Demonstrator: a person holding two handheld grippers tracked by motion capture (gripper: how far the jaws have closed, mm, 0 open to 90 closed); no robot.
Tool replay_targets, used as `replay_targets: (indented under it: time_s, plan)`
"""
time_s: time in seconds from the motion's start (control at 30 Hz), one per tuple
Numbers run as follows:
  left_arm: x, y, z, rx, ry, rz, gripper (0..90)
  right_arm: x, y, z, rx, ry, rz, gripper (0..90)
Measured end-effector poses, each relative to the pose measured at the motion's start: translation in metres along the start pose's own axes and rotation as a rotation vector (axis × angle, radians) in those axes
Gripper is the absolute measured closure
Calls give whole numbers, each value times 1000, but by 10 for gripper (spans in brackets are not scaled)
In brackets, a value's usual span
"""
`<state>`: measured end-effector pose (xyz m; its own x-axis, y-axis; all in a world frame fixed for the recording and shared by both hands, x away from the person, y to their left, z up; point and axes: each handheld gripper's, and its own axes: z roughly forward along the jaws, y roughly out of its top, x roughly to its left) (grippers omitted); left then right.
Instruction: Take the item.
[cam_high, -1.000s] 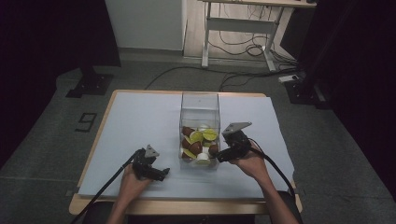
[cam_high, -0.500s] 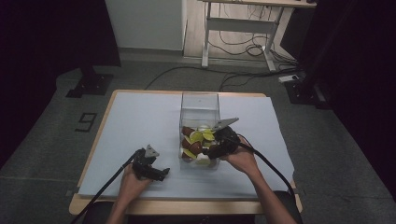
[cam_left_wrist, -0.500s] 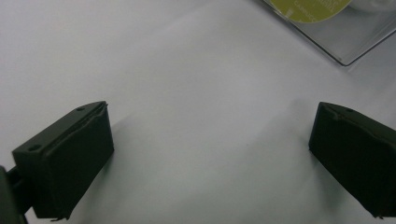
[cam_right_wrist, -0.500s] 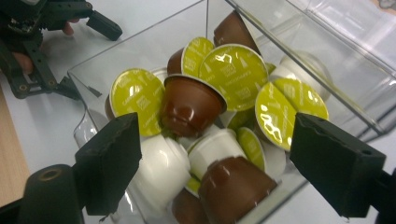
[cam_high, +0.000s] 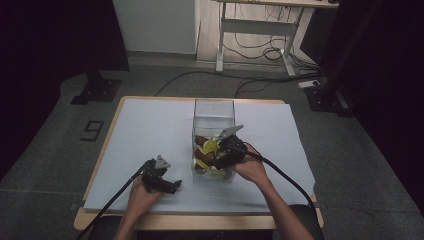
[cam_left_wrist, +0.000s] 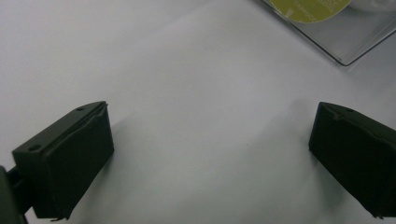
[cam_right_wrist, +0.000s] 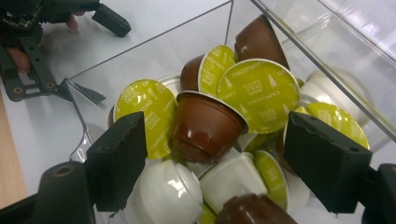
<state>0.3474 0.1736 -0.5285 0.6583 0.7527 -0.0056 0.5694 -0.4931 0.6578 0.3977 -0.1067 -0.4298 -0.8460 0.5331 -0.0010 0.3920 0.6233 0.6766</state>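
A clear plastic box (cam_high: 214, 110) stands mid-table and holds several coffee capsules, brown, white and green-lidded. My right gripper (cam_high: 223, 156) reaches into the box from the right, open, its jaws either side of a brown capsule (cam_right_wrist: 205, 126) lying on its side on top of the pile. Green-lidded capsules (cam_right_wrist: 259, 88) lie around it and white capsules (cam_right_wrist: 163, 193) sit below. My left gripper (cam_high: 167, 186) rests low over the white table cover left of the box, open with nothing between its jaws (cam_left_wrist: 210, 154). A corner of the box (cam_left_wrist: 343, 44) is visible in the left gripper view.
A white cover (cam_high: 150, 130) spreads over the wooden table (cam_high: 95, 220). Black cables trail from both grippers toward the front edge. A desk frame (cam_high: 255, 45) and floor cables lie beyond the table. Dark stands flank both sides.
My right gripper has moved left from beside the box into the box, down over the capsules. The left gripper has stayed put.
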Motion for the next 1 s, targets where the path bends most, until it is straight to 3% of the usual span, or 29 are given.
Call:
replay_targets:
  time_s: [0.37,0.7,0.93,1.0]
  plan:
    - [0,0,0,0,0,0,0,2,4,14,33,25,-35,247]
    - [0,0,0,0,0,0,0,0,4,30,84,4,-35,270]
    - [0,0,0,0,0,0,0,-1,5,34,110,4,-27,331]
    - [0,0,0,0,0,0,0,-1,5,35,116,9,-31,384]
